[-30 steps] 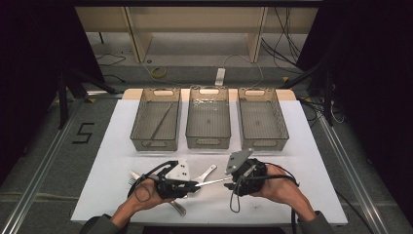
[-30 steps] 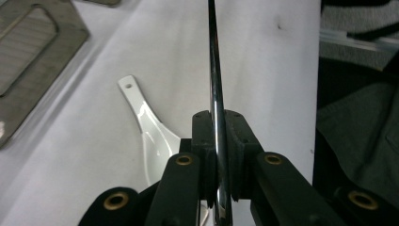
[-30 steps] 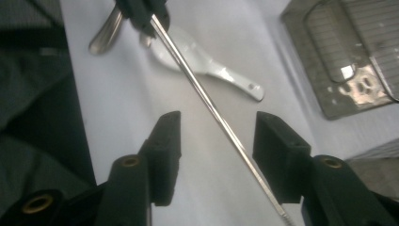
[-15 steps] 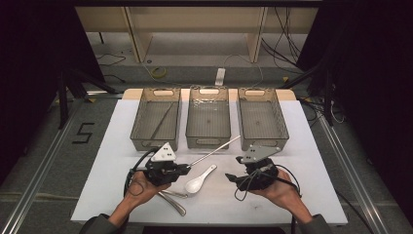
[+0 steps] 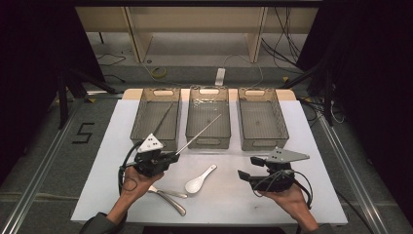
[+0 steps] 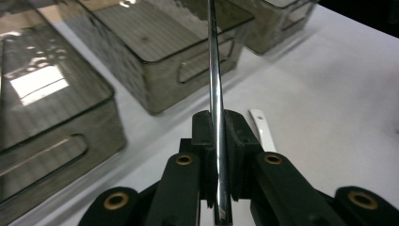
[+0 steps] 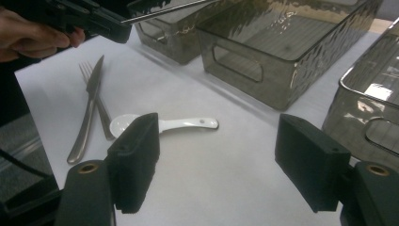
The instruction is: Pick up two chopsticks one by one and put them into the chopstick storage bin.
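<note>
My left gripper (image 5: 171, 157) is shut on a thin metal rod (image 5: 199, 132), a chopstick by its look, which slants up and to the right over the front of the middle bin (image 5: 208, 142). In the left gripper view the rod (image 6: 212, 56) runs straight out from between the pressed fingers (image 6: 203, 127). My right gripper (image 5: 247, 166) hovers at the right, pointing left; its jaws have just been opening, and nothing is between them (image 7: 223, 160). A white spoon (image 5: 199, 180) lies on the table between the two grippers.
Three clear grey bins stand in a row: left bin (image 5: 146, 127) with a thin rod (image 5: 163, 119) inside, middle, and right bin (image 5: 260, 142). A knife and fork (image 5: 168, 195) lie near my left hand. The white table (image 5: 311, 146) ends close in front.
The two grippers were close together at the middle. The left one now holds the rod slanted over the middle bin. The right one has drawn off to the right and opened.
</note>
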The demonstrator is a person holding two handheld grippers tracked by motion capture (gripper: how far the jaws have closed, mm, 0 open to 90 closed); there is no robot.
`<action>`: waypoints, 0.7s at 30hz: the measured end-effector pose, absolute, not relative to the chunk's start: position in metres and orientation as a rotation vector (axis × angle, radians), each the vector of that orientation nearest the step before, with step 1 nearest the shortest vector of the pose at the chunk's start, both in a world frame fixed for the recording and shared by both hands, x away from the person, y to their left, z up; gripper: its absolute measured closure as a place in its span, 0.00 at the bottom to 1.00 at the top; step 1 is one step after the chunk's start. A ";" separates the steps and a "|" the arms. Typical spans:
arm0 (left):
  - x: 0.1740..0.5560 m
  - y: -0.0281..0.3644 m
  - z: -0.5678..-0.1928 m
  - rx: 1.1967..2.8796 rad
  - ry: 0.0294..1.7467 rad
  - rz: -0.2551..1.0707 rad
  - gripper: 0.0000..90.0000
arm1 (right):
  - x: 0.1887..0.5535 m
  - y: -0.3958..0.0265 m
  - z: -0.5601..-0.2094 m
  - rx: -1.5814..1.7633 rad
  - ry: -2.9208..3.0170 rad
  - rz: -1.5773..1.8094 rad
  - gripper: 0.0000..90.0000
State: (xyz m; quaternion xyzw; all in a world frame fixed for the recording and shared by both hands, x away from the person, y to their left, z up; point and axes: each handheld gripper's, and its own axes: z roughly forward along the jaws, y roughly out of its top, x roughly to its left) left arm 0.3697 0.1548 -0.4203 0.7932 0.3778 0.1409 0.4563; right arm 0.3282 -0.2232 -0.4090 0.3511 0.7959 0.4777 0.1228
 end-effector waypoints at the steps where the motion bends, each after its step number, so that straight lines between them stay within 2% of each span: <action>1: 0.371 0.157 -0.420 1.943 0.946 0.353 0.92 | 0.328 -0.225 -0.410 1.030 2.311 1.404 0.36; 21: 0.404 0.191 -0.415 1.760 1.149 0.462 0.92 | 0.312 -0.228 -0.420 1.050 2.295 1.430 0.31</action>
